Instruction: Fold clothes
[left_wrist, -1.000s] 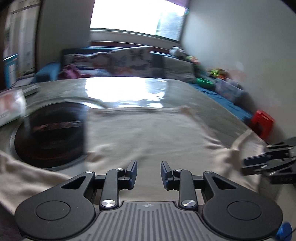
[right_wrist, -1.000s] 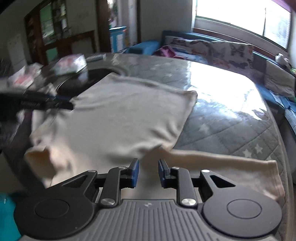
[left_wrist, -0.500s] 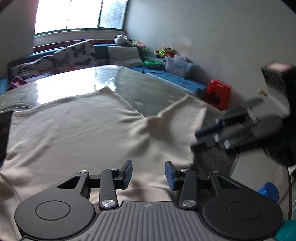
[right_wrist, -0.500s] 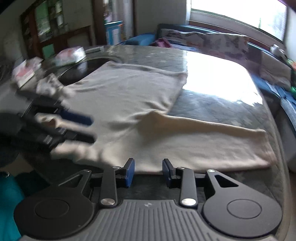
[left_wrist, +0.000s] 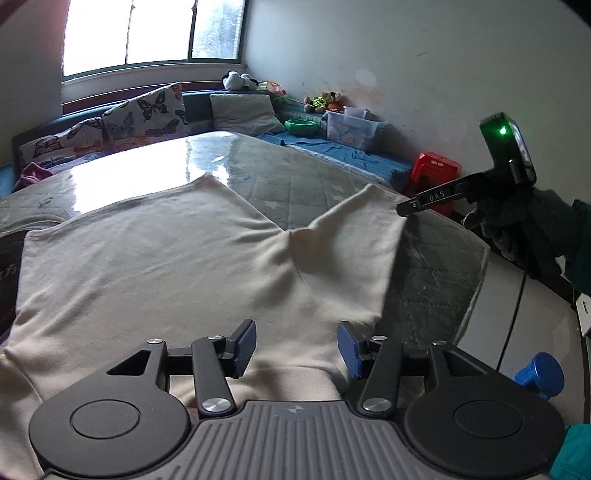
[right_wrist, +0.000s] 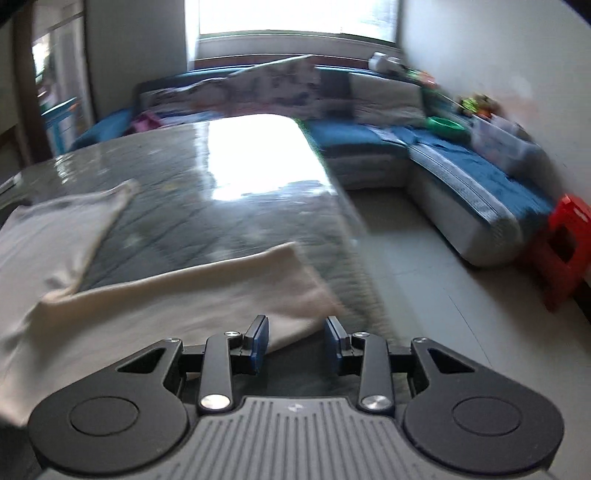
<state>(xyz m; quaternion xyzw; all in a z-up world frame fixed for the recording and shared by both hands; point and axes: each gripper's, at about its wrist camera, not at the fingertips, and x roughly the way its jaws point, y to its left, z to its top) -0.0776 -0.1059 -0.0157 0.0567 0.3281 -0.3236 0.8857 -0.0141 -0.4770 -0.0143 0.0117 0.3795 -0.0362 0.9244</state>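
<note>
A cream long-sleeved top (left_wrist: 166, 266) lies spread flat on the grey quilted table (left_wrist: 436, 258). Its right sleeve (left_wrist: 354, 236) points toward the table's right edge. My left gripper (left_wrist: 297, 345) is open and empty, just above the top's near edge. My right gripper (right_wrist: 295, 341) is open and empty, over the end of the sleeve (right_wrist: 207, 295) near the table's right edge. In the left wrist view the right gripper (left_wrist: 406, 208) shows at the sleeve's tip, held by a gloved hand.
A blue corner sofa (right_wrist: 461, 173) with butterfly cushions (left_wrist: 144, 110) runs behind and to the right of the table. A red stool (right_wrist: 569, 251) stands on the floor at the right. A blue knob (left_wrist: 539, 374) sits near the table's right edge.
Both grippers have swung to the right and opened wider. The right gripper has moved from the top's body to the sleeve end at the table's right edge.
</note>
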